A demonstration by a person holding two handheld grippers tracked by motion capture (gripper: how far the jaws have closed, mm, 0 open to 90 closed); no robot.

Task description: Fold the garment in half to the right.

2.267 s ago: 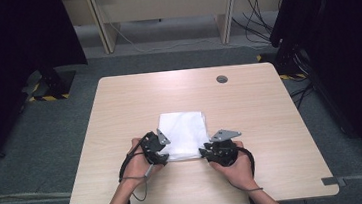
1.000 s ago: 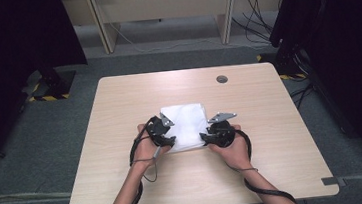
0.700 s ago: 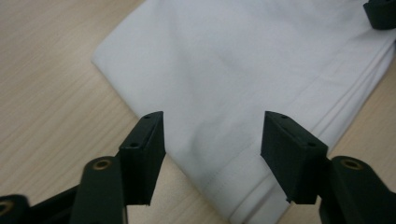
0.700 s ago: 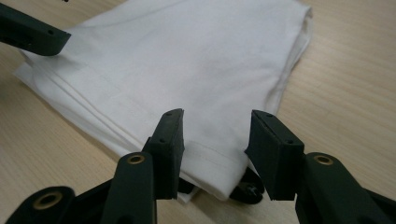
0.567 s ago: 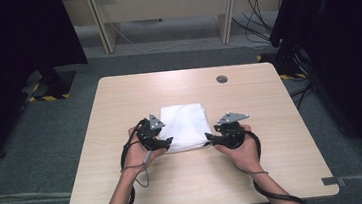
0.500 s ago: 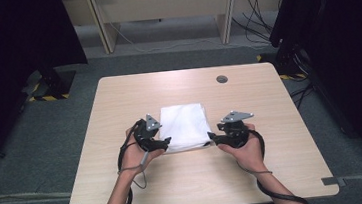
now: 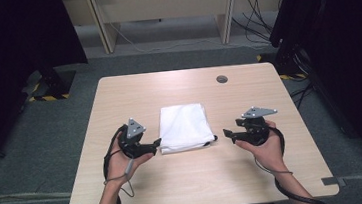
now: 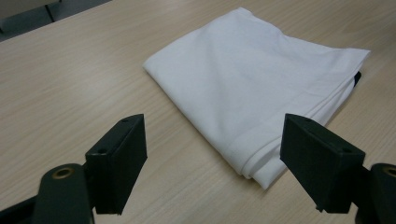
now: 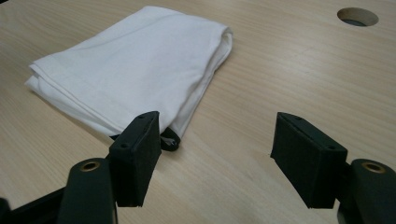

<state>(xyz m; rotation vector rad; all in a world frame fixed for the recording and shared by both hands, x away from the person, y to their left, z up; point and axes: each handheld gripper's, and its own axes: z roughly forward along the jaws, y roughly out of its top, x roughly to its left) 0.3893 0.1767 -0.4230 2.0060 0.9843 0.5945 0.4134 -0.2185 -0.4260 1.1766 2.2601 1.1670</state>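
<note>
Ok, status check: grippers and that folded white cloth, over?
Left gripper and right gripper open, jaws just opened, nothing between them. Folded white cloth flat on table, between the grippers. Nothing in the way.

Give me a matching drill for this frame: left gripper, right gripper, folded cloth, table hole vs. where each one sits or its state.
Things:
1. left gripper
2. right gripper
3. folded white cloth
4. round hole in the table

Places or states:
A. far side of the tabletop, right of centre
B. jaws open, off the cloth's right edge
C. lies flat mid-table, between both grippers
D. jaws open, at the cloth's near left corner

Pairs: 1-D, 2-B, 3-C, 4-A
</note>
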